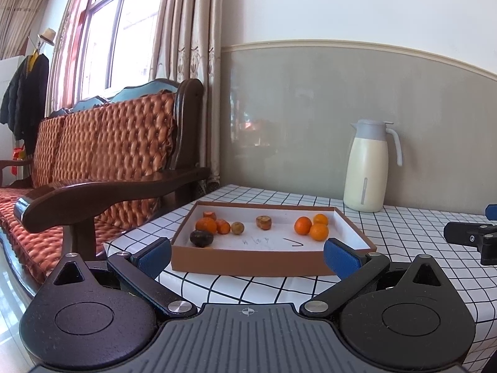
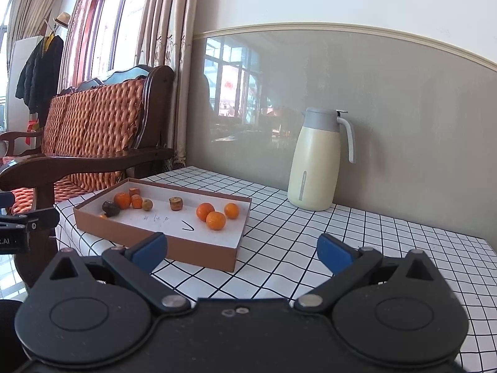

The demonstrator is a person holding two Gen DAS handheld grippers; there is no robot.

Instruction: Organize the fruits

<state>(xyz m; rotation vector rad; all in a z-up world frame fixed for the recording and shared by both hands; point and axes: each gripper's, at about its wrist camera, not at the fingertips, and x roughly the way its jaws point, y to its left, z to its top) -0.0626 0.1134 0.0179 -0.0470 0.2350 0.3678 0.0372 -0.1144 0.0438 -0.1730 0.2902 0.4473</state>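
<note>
I see three bright oranges [image 1: 311,227] toward the brown tray's [image 1: 248,262] right end, darker spoiled fruit [image 1: 201,238] left; handwriting unreadable. My left gripper [image 1: 247,256] and right gripper [image 2: 242,250] are both spread, empty.

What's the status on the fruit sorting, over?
Left claw open, empty; right claw same. Fruits in brown tray: three oranges right, mixed spoiled pieces left. Path clear.
</note>
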